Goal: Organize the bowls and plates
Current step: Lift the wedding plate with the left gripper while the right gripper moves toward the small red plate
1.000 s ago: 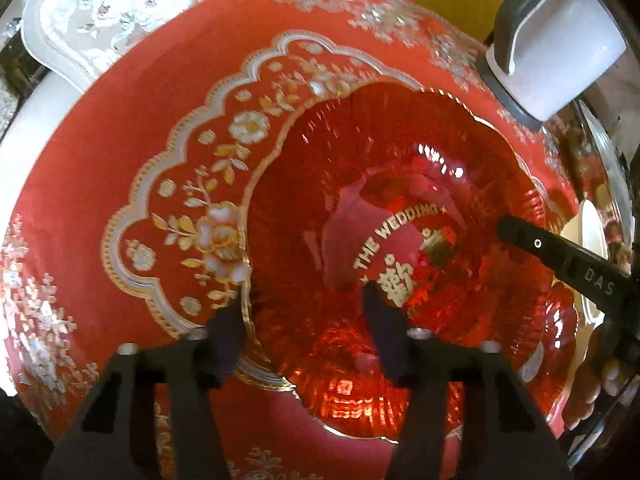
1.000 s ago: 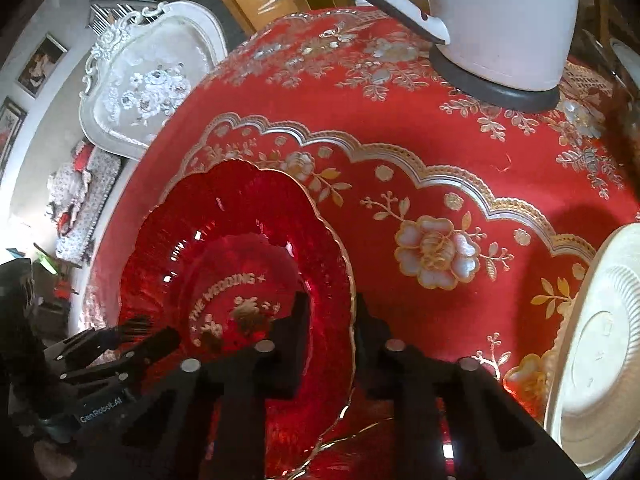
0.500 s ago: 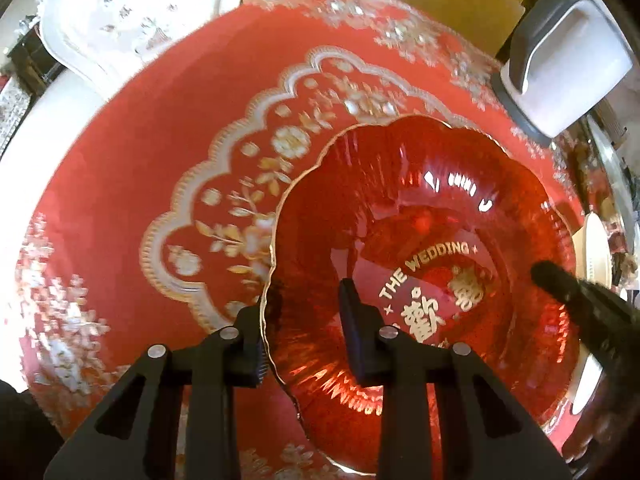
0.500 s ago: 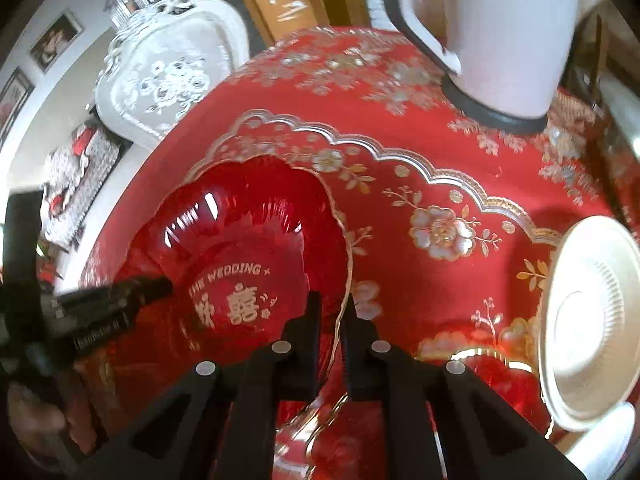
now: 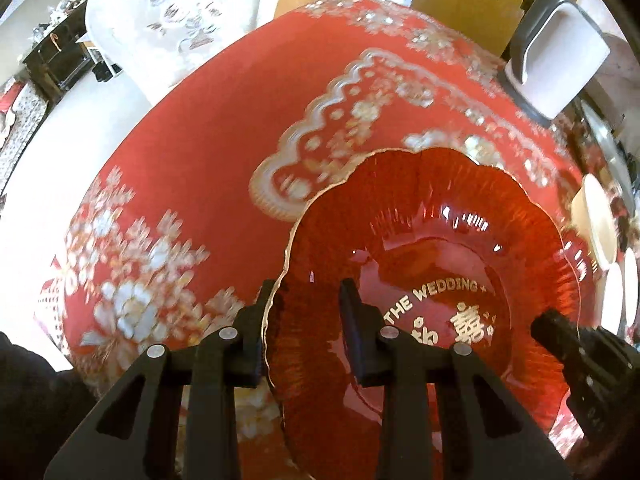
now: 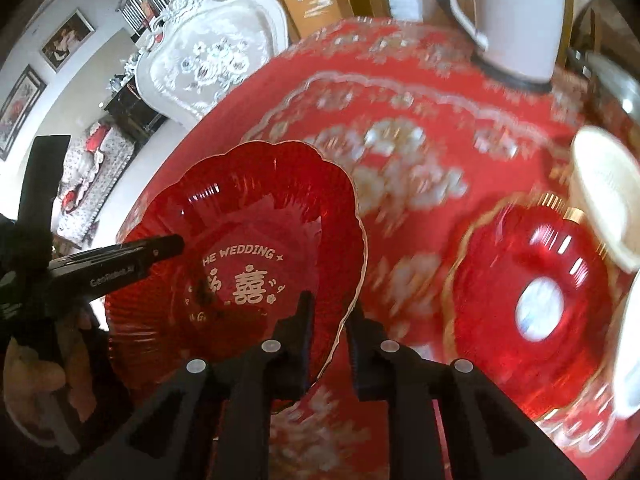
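The red plate [image 5: 432, 280] with a scalloped gold edge and the words "THE WEDDING" is held up above the counter [image 5: 192, 152], which carries a red flowered cloth. The left tongs [image 5: 306, 332] stand across its left rim, one finger under and one over, and seem closed on it. The right tongs [image 6: 329, 320] are clamped on the opposite rim.

It looks like glass or clear hard plastic; the blur does not let me decide. I judge it stiff, smooth and slippery, and easy to chip at the thin wavy edge. The rim is the only good place to hold, on two opposite sides, with the plate kept level. A second red plate [image 6: 532, 304] lies to the right, near a cream dish [image 6: 604, 196].
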Demonstrator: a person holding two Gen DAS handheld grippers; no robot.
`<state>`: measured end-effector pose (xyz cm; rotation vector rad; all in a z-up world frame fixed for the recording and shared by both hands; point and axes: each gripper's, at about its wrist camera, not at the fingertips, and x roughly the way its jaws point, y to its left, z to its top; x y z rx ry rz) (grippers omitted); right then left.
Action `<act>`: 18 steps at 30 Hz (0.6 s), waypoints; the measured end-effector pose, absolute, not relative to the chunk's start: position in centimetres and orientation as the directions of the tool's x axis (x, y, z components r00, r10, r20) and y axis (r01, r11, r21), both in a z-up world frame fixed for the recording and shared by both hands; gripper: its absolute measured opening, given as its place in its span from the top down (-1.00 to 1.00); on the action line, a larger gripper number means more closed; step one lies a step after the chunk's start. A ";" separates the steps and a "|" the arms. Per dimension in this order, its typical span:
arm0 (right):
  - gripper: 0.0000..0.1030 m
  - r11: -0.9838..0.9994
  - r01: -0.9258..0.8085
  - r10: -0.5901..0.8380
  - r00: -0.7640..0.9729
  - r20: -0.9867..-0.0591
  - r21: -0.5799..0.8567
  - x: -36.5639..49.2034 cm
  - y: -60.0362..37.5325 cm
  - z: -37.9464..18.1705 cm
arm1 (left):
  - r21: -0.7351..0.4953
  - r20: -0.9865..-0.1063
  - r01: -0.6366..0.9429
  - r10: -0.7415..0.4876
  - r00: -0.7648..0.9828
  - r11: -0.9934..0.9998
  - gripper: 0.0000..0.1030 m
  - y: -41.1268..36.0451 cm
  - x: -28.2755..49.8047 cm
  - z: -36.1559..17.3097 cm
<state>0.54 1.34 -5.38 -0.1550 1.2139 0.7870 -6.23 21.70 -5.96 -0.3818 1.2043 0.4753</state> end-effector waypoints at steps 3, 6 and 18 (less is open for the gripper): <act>0.67 0.728 -0.621 0.445 0.104 -0.890 0.291 -1.3 1.9 -6.5 | -0.016 -0.950 -0.544 0.156 0.270 0.839 0.44 22.0 -7.9 -7.1; 0.63 0.725 -0.626 0.436 0.096 -0.895 0.286 -2.4 2.2 -7.4 | -0.028 -0.949 -0.555 0.152 0.276 0.831 0.44 22.6 -9.0 -8.0; 0.23 0.694 -0.644 0.464 0.057 -0.884 0.323 -5.3 2.4 -8.4 | -0.040 -0.911 -0.542 0.192 0.366 0.839 0.23 23.0 -10.3 -9.4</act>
